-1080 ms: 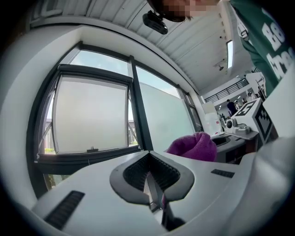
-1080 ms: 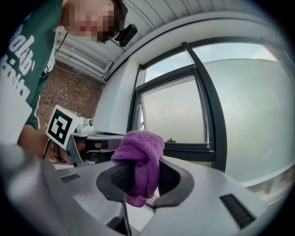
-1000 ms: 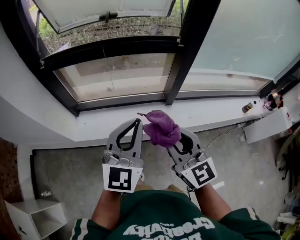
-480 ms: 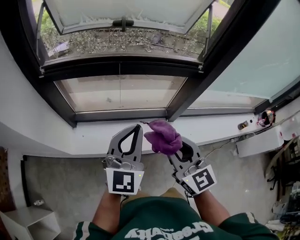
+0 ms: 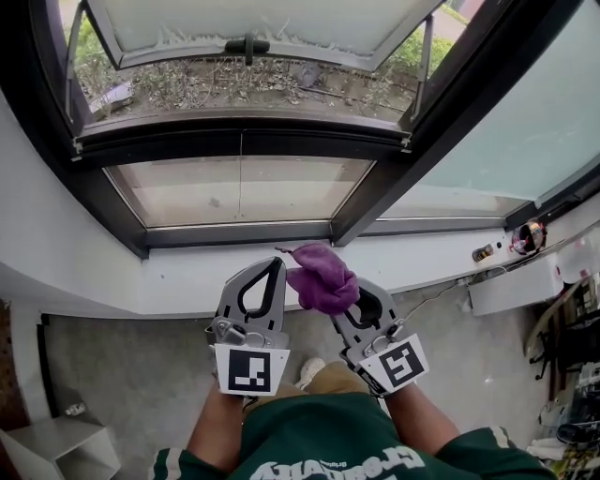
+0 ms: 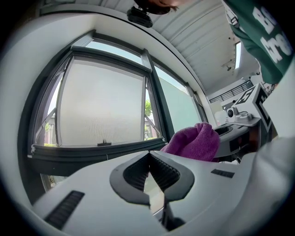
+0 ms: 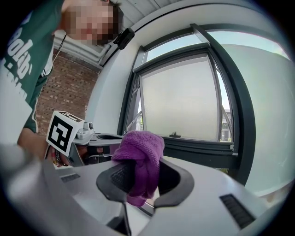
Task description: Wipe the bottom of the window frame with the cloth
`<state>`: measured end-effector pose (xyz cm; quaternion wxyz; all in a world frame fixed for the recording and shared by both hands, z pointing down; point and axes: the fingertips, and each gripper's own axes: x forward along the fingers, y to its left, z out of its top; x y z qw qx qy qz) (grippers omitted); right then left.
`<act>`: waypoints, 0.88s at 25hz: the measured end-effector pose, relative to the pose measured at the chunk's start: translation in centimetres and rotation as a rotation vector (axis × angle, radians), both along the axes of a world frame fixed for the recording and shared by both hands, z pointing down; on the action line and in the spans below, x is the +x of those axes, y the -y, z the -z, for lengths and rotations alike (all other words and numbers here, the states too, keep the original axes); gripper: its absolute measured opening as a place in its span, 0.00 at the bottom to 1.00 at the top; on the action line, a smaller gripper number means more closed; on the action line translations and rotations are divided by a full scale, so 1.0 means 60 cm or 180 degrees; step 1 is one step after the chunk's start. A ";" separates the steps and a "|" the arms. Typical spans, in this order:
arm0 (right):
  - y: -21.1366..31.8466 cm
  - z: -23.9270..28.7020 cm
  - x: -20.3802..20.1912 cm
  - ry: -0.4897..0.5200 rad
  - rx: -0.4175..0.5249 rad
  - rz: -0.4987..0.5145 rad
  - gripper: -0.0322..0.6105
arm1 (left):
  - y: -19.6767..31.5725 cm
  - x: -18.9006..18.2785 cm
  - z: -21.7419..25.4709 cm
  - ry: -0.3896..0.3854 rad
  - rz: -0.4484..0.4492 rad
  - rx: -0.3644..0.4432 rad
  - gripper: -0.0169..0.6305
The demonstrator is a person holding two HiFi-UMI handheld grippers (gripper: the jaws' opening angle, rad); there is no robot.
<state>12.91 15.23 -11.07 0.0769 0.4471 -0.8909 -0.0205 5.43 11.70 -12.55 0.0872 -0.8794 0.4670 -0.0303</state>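
- Since a second ago both grippers have dropped slightly in the head view, and more of the open sash shows.
- The cloth, bunched, is pinched in the right gripper over the sill's near edge, pointing towards the glass.
- The frame's bottom rail lies just ahead, its long axis left-right.
- The left gripper is pressed together, empty.

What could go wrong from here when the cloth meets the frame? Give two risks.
The purple cloth sits bunched in the right claw, so dragging it along the window frame might pull it loose. The open sash above leaves a gap; a dropped cloth could fall outside.
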 end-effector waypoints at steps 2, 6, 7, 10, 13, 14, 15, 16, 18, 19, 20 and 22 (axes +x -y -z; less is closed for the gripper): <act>0.004 -0.004 0.000 -0.0002 -0.0036 0.0006 0.21 | 0.002 -0.001 -0.002 0.0011 0.0015 0.0004 0.04; 0.019 -0.009 0.001 0.0029 -0.0028 0.0057 0.21 | 0.010 -0.005 -0.014 0.0053 0.0073 -0.0043 0.04; 0.024 -0.010 0.000 0.0035 -0.0023 0.0080 0.21 | 0.012 -0.007 -0.016 0.0062 0.0088 -0.0040 0.04; 0.041 -0.014 -0.006 0.0079 -0.0040 0.0152 0.21 | 0.022 -0.013 -0.027 0.0058 0.0159 -0.0127 0.04; 0.061 -0.014 -0.002 0.0114 -0.0027 0.0220 0.21 | 0.038 -0.008 -0.037 0.0018 0.0226 -0.0240 0.04; 0.068 -0.015 -0.001 0.0127 -0.0018 0.0244 0.21 | 0.044 -0.007 -0.040 -0.0006 0.0246 -0.0280 0.04; 0.076 -0.017 0.000 0.0142 -0.0018 0.0264 0.21 | 0.051 -0.006 -0.042 -0.0016 0.0267 -0.0310 0.04; 0.083 -0.019 0.003 0.0159 -0.0027 0.0280 0.21 | 0.057 -0.003 -0.043 -0.0005 0.0294 -0.0318 0.04; 0.098 -0.021 0.013 0.0207 -0.0036 0.0307 0.21 | 0.071 0.005 -0.042 0.0068 0.0350 -0.0291 0.04; 0.106 -0.022 0.020 0.0236 -0.0033 0.0319 0.21 | 0.078 0.012 -0.042 0.0094 0.0367 -0.0291 0.04; 0.115 -0.021 0.028 0.0261 -0.0030 0.0327 0.21 | 0.085 0.020 -0.042 0.0103 0.0375 -0.0304 0.04; 0.131 -0.021 0.046 0.0301 -0.0032 0.0336 0.21 | 0.099 0.041 -0.042 0.0122 0.0373 -0.0319 0.04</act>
